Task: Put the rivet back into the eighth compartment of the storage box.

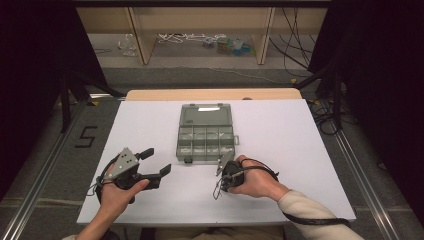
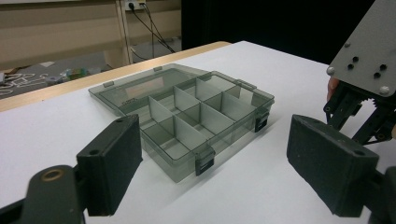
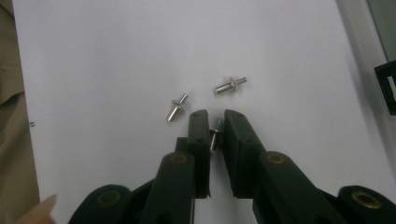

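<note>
A small metal pin (image 3: pixel 215 133) stands pinched between the jaws of the right tool (image 3: pixel 215 122), clenched on it just above the white table (image 1: pixel 150 130), near the front edge and right of centre. The grip takes the pin across its shank with one end poking up past the jaw tips, which looks meant to keep it steady for carrying. Two more pins of the same kind lie loose on the table just beyond the jaws: one (image 3: pixel 176 108) to the left, one (image 3: pixel 229 85) a little farther and to the right, both on their sides and apart from each other.

Farther back, at the middle of the table, sits a grey see-through organiser box (image 1: pixel 205 134), its lid laid open toward the far side so that the divided compartments, all of which look empty, face up. That seems the likely place for the pins.

The left tool (image 1: pixel 154 162) rests released on the near left, jaws wide apart and pointing at the box, holding nothing.
</note>
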### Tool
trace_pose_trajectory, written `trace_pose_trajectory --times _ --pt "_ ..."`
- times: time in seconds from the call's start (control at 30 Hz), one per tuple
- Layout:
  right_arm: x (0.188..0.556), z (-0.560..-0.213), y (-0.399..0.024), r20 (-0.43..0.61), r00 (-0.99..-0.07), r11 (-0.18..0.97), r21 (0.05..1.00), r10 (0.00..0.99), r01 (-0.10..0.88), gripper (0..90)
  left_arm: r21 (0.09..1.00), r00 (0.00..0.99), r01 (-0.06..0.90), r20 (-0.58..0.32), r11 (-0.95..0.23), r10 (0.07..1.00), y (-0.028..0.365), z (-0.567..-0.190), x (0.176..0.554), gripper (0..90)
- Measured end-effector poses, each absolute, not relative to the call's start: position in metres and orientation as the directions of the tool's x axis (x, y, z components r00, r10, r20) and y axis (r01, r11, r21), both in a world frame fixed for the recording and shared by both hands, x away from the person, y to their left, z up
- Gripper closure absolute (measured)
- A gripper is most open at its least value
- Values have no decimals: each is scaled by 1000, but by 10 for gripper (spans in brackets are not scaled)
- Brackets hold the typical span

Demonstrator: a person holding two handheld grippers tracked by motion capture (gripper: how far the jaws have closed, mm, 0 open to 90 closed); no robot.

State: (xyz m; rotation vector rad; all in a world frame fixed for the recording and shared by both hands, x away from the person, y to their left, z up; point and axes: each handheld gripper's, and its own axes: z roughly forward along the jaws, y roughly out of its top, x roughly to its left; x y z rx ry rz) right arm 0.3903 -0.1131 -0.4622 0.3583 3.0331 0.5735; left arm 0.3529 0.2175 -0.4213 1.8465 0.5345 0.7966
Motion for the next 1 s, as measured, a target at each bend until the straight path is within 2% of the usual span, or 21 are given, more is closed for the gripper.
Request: trace_pose_trajectory --times 0.37,1.0 --pt "390 -457 -115 4 -971 898 380 238 221 826 917 681 15 284 -400 675 218 -421 353 177" --pt "413 -417 -134 -39 -941 819 505 337 272 826 916 682 17 283 -402 675 218 -421 353 181"
